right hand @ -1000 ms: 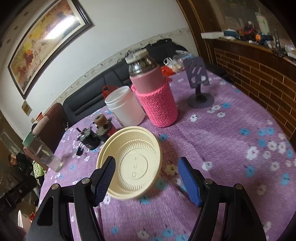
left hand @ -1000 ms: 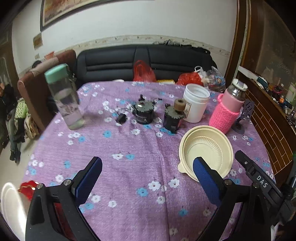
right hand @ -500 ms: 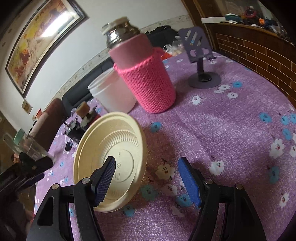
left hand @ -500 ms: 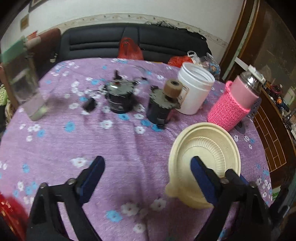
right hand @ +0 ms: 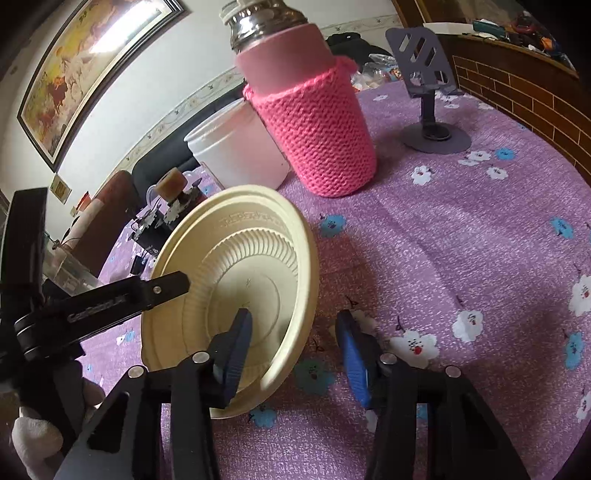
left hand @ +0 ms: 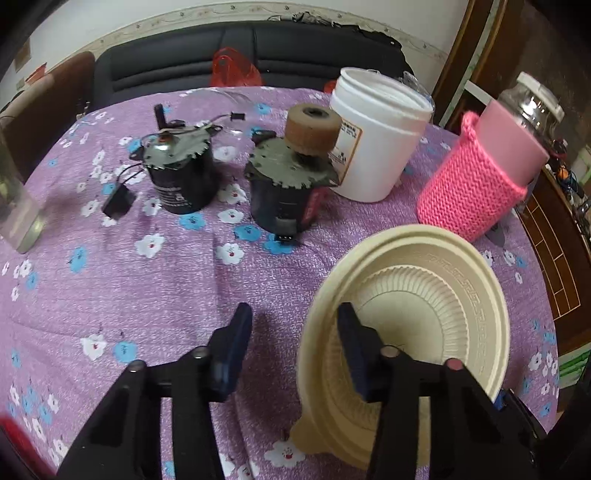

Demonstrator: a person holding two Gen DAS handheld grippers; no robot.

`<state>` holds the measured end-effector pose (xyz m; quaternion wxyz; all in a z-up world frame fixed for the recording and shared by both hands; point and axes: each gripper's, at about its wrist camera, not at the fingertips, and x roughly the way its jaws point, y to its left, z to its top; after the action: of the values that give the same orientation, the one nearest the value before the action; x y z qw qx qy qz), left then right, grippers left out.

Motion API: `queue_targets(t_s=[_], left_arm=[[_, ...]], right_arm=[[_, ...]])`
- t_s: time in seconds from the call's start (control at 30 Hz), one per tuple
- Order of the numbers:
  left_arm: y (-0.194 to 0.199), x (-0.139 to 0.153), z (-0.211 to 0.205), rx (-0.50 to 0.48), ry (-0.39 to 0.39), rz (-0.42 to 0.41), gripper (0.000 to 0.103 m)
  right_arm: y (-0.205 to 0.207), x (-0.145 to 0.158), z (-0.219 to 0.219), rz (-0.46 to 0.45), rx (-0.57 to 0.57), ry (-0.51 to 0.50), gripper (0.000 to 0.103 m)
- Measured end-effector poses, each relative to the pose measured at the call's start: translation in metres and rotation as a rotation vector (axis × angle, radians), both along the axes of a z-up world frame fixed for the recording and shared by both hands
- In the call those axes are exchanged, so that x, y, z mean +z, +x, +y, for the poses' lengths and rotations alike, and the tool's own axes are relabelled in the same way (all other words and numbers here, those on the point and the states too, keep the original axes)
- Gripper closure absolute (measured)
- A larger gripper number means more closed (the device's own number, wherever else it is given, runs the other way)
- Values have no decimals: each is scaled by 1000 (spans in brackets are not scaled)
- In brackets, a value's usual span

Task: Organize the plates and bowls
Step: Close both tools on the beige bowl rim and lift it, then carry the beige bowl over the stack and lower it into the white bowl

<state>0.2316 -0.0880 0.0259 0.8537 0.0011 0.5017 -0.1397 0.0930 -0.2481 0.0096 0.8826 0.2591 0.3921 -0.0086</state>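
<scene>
Both grippers, left and right, straddle opposite rims of the cream ribbed plastic bowl with jaws spread, so they should close squarely at nine and three o'clock before lifting.

Cream plastic bowl, matt, with fine ribbing round its inner wall and an embossed band near the rim. Purple flowered tablecloth looks like a soft, slightly pebbled fabric. Pink knitted wool sleeve is coarse and chunky, on a smooth pink flask with a shiny metal neck. White plastic tub, smooth, faintly glossy. Dull grey metal motor tops, scuffed.
</scene>
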Motion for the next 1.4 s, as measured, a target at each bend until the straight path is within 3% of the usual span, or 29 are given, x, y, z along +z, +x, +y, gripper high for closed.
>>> queue_targets(t_s=[0.1, 0.2, 0.73, 1.2, 1.4], left_arm=[[0, 0, -3, -8, -13, 2, 66], [-3, 1, -9, -43, -29, 6, 84], [-44, 22, 24, -15, 9, -65, 89], [-105, 57, 106, 138, 4, -156, 89], [-135, 70, 139, 201, 15, -199, 89]], right_arm=[[1, -1, 2, 1, 5, 4, 59], [1, -2, 3, -2, 15, 19, 66], [-9, 4, 18, -10, 57, 16, 86], [-31, 30, 90, -97, 258, -6, 86], [-38, 40, 117, -104, 340, 28, 86]])
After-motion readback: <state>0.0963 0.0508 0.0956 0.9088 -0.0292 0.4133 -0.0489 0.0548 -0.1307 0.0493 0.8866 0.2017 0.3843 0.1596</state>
